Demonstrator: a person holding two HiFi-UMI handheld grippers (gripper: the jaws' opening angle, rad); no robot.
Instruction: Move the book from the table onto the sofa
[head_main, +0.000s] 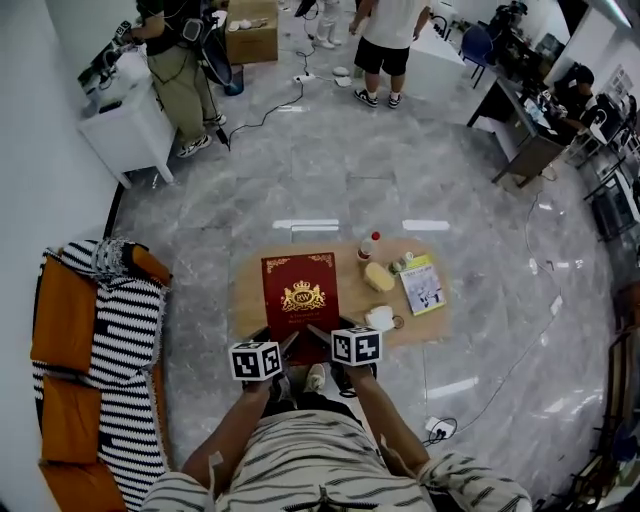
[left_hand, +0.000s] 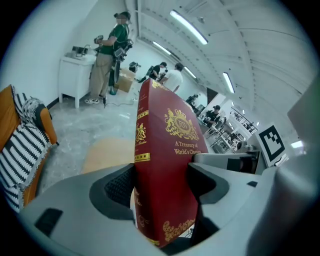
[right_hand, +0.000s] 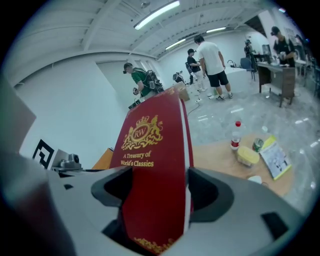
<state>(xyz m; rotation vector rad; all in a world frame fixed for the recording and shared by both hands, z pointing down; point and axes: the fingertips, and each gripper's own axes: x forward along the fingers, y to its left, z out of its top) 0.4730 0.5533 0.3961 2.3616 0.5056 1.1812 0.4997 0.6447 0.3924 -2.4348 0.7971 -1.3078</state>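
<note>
Both tongs are clamped on the same thing here; the left gripper has its jaws closed onto the near edge of the red book, only as far apart as the book is thick, one pad on the spine side and one on the front cover; the right gripper does the same on the near edge a bit further right, pads pressed against both covers. So the jaws are barely parted and each pair is full of book.

The book is a red hardcover with a gold crest, title reading "A Treasury of World's Classics"; from the head view it sits over the left half of the small wooden table, cover up, near edge at the two grippers. Can't tell whether its far edge is touching the tabletop or not.

On the right half of the table: a small bottle with a red cap at the far side, a yellow block near it, a little can, a yellow-edged booklet at the right edge, and a white cup on the near side.

The sofa is well off to the left, orange cushions with a black-and-white striped throw over it; the book is nowhere near it. Far across the marble floor a few people stand around by a white cabinet and a cardboard box.
</note>
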